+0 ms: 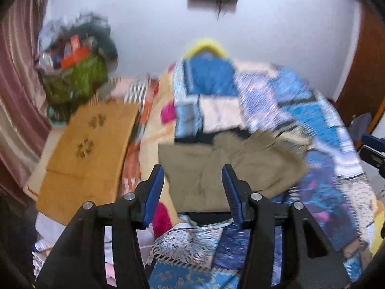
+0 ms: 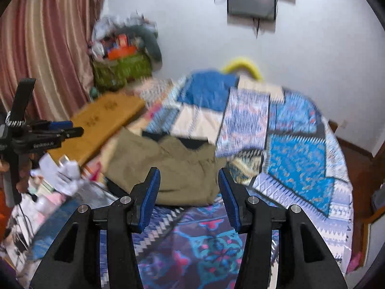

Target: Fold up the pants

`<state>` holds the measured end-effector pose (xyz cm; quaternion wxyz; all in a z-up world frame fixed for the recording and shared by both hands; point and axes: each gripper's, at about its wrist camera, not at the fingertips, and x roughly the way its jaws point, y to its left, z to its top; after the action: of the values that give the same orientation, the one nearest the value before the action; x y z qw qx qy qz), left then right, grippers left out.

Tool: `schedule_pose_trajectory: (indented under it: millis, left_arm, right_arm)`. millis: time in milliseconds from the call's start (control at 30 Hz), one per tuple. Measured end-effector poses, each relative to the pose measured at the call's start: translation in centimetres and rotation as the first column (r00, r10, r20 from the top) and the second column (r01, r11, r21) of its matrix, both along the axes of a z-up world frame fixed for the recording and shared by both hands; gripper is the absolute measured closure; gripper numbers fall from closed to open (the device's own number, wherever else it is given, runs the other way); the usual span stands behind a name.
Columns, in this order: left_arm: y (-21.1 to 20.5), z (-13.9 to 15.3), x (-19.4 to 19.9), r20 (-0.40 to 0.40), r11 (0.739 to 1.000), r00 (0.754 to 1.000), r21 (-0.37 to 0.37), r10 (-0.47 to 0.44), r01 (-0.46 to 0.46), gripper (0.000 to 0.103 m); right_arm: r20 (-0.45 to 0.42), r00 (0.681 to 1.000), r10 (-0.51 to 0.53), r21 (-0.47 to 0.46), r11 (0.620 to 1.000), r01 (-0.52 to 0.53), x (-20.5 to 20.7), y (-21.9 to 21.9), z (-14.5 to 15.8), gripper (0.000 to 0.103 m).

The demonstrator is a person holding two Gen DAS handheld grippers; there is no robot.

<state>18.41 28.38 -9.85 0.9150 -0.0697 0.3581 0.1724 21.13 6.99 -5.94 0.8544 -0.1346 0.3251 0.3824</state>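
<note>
Olive-khaki pants [image 1: 226, 166] lie bunched and loosely folded on a patterned blue patchwork bedspread [image 1: 320, 120]; they also show in the right wrist view [image 2: 173, 168]. My left gripper [image 1: 192, 175] is open and empty, held above the near edge of the pants. My right gripper [image 2: 189, 178] is open and empty, also just short of the pants. The left gripper shows from the side in the right wrist view [image 2: 69, 128]; part of the right gripper shows at the right edge of the left wrist view [image 1: 373, 149]. Both views are blurred.
An orange-brown board with paw prints [image 1: 91, 144] lies left of the pants. A green bag stuffed with clutter [image 1: 77, 77] stands by the striped curtain [image 1: 16, 84]. Crumpled paper and small items [image 2: 62, 173] sit at the bed's left edge. A screen [image 2: 252, 0] hangs on the wall.
</note>
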Motion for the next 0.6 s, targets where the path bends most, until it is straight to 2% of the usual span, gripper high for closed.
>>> schedule_pose_trajectory:
  millis: [133,200,267,433,500,600]
  left_arm:
    - [-3.7,5.4,-4.7,0.138,0.998,0.99,0.055,-0.044,0.036,0.047]
    - [-5.8,8.0,-7.6,0.216,0.995,0.974,0.083,-0.069,0.052,0.043]
    - [-7.4,9.8,-9.8,0.272,0.992,0.959,0.117,-0.082,0.051,0.041]
    - [-11.3,13.1,-15.6,0.397,0.986,0.911,0.161,-0.11,0.049,0.036]
    - [-12.3,13.9,-17.3,0.434,0.984,0.895,0.178,-0.106,0.03,0.031]
    - [-13.8,14.5,-19.6,0.481,0.98,0.869,0.196,-0.117,0.023,0.019]
  right_arm:
    - [0.101,0.995,-0.001,0.114,0.993,-0.011,-4.3,-1.9,4.4,0.057]
    - [0.162,0.987,-0.009,0.16,0.987,-0.017,-6.7,-2.8,6.5,0.056]
    - [0.212,0.977,-0.017,0.208,0.978,-0.028,-9.1,-3.6,7.9,0.051]
    - [0.308,0.951,-0.036,0.302,0.951,-0.061,-14.9,-5.3,10.6,0.048]
    - [0.333,0.942,-0.047,0.328,0.942,-0.069,-16.4,-5.8,11.2,0.043]
    - [0.366,0.927,-0.076,0.376,0.924,-0.073,-18.8,-6.7,12.1,0.03]
